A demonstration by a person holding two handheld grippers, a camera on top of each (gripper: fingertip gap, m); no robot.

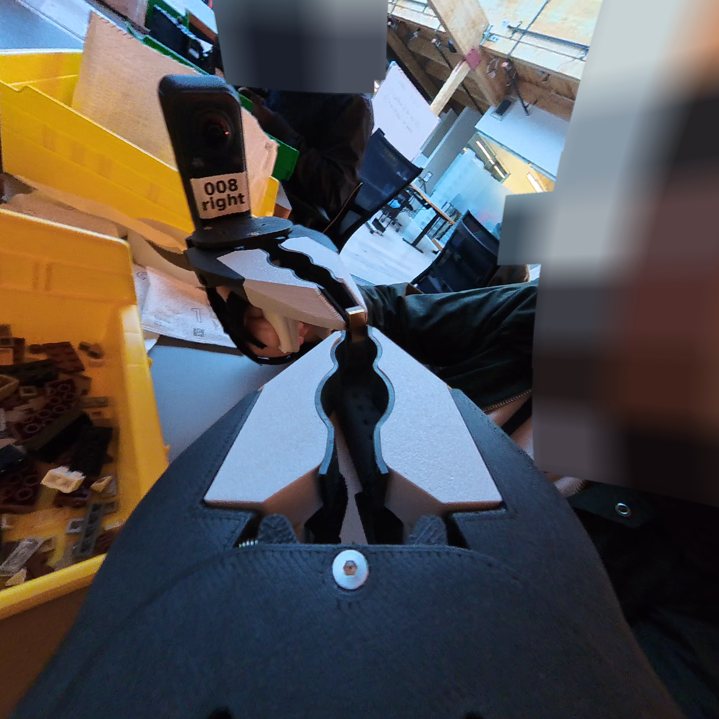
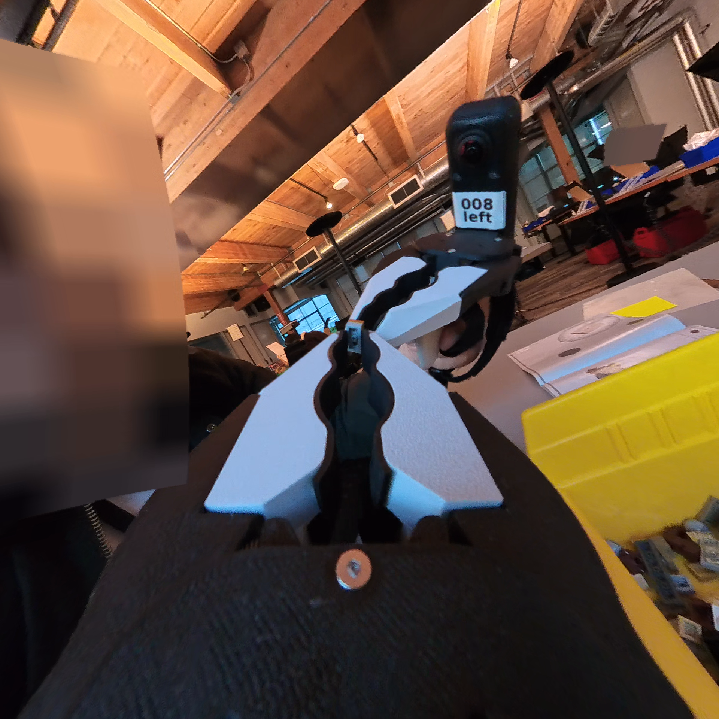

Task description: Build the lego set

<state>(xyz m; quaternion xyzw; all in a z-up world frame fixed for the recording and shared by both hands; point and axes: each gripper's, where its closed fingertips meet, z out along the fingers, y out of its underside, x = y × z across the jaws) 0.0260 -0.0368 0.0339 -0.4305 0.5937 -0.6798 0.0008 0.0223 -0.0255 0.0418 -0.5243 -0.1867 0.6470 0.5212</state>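
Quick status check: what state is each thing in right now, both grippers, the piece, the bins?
Left gripper: shut on the small piece, raised off the table.
Right gripper: shut on the same piece, tip to tip with the left.
Small piece: tan and dark, held in the air between both tips.
Yellow bin: open, holds loose bricks.
Instruction sheets: lying flat on the table.

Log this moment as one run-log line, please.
left gripper: shut on small piece | right gripper: shut on same piece, tip to tip, held in the air | yellow bin: loose bricks, untouched
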